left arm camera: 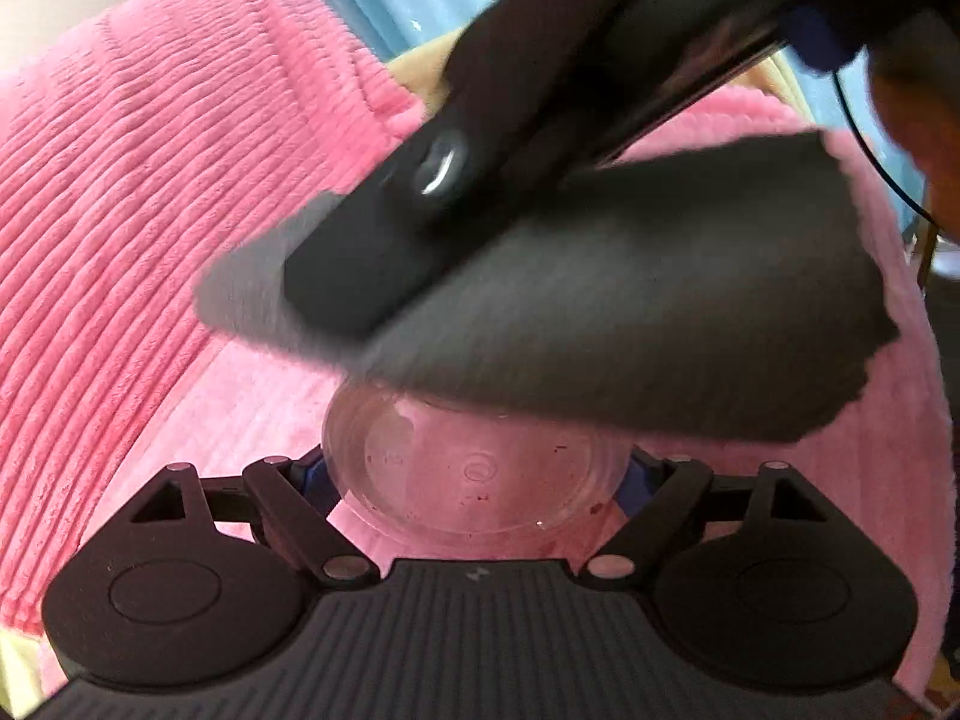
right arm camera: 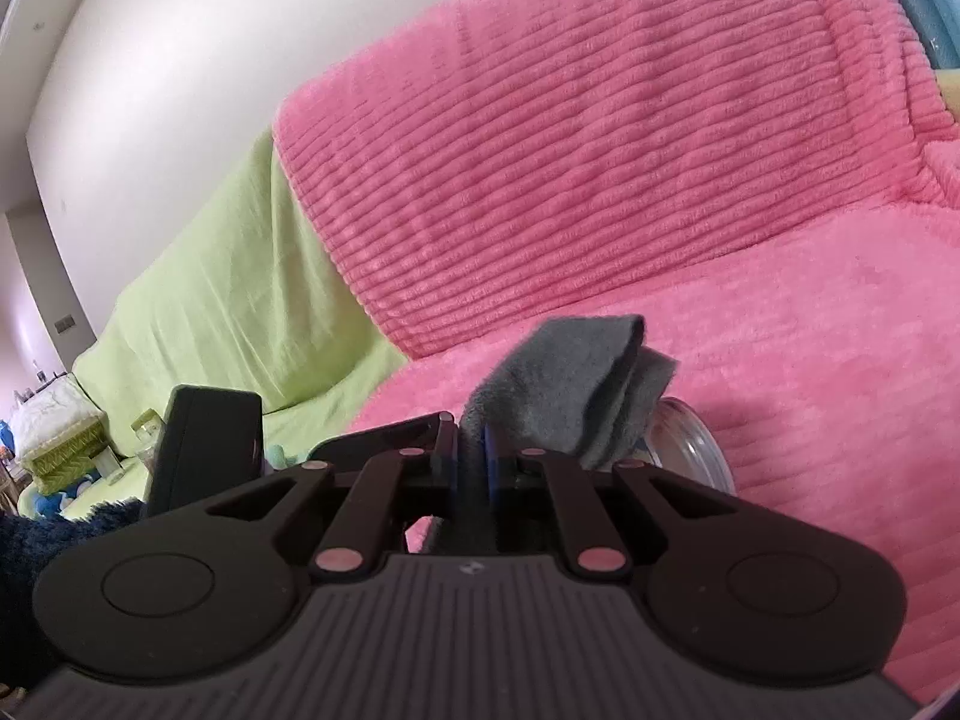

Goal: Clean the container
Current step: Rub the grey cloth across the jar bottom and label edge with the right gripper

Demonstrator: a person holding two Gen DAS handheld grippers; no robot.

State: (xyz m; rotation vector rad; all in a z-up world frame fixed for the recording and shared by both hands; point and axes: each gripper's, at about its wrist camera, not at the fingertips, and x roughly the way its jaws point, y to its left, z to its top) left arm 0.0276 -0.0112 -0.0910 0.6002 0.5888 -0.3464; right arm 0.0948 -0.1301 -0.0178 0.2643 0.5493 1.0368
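The left gripper [left arm camera: 477, 474] clamps the clear container [left arm camera: 474, 480] between its fingers, above the pink sofa cover [left arm camera: 150, 180]. The right gripper [right arm camera: 474, 450], jaws pressed together on the grey cloth [right arm camera: 570, 384], hovers at the rim (specks inside). Best to push the cloth down inside and sweep round, steadily.

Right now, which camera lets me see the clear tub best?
The left wrist view. There the clear tub sits held between the left gripper fingers, its bottom and specks visible under the grey cloth. The right wrist view shows only a sliver of its rim behind the cloth.
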